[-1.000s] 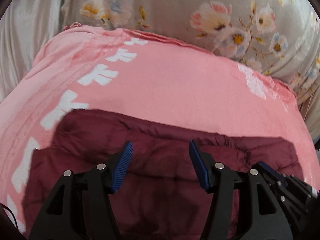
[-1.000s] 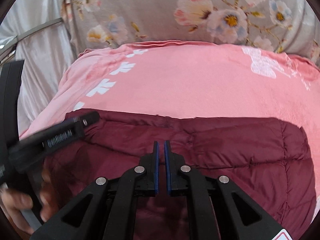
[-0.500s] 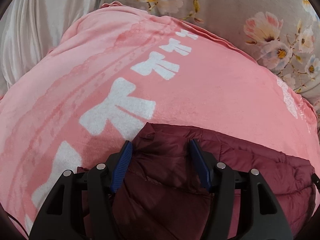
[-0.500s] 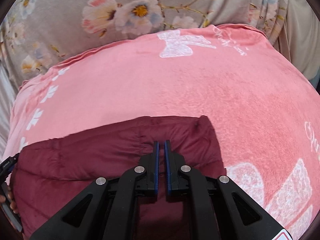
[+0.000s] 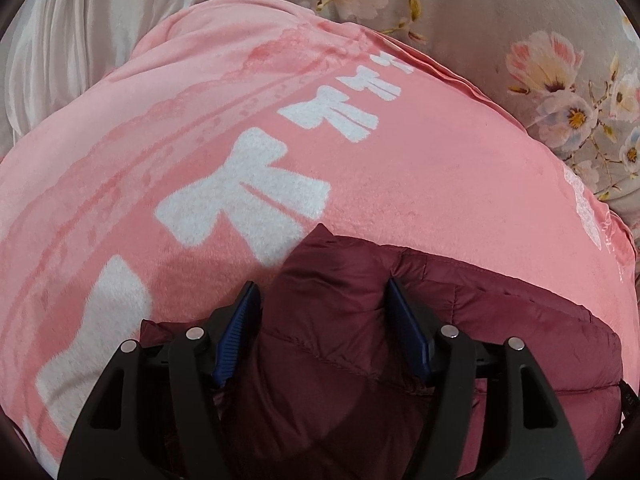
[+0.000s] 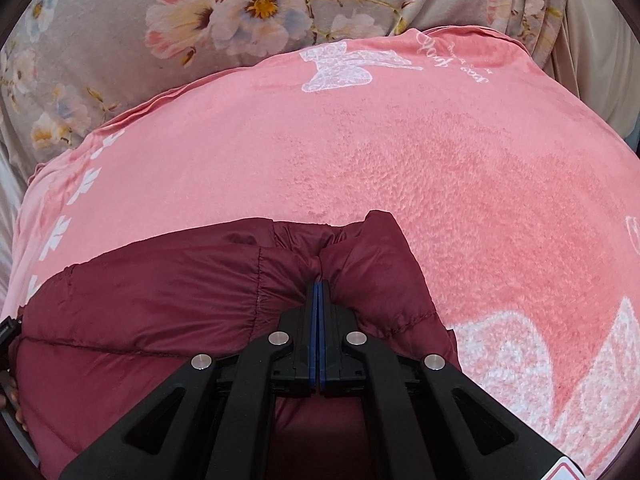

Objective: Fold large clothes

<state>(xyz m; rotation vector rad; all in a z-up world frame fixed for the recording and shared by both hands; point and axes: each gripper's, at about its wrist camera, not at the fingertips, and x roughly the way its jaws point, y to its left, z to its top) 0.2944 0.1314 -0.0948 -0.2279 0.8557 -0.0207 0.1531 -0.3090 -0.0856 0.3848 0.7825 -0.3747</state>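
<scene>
maroon padded jacket (image 5: 360, 360) lies on a pink blanket (image 5: 440, 184) with white bows, a floral cover (image 6: 200, 20) behind it. left gripper (image 5: 324, 320) straddles the jacket's raised corner, jaws opening, pads not pressing it. right gripper (image 6: 318, 312) is clenched, fabric at the jacket's other corner pinched between its pads.

— Any writing you can read?

— Only on the pink blanket (image 6: 360, 152): white cursive script (image 6: 452, 56) at one o'clock in the right wrist view, just right of a white lace butterfly print (image 6: 340, 66). It stands upside down and is too small to make out.

— Nothing else?

— A red-and-white sticker corner (image 6: 566, 470) on the right claw's body at five o'clock, cut off and unreadable. The left wrist view has no lettering.
</scene>
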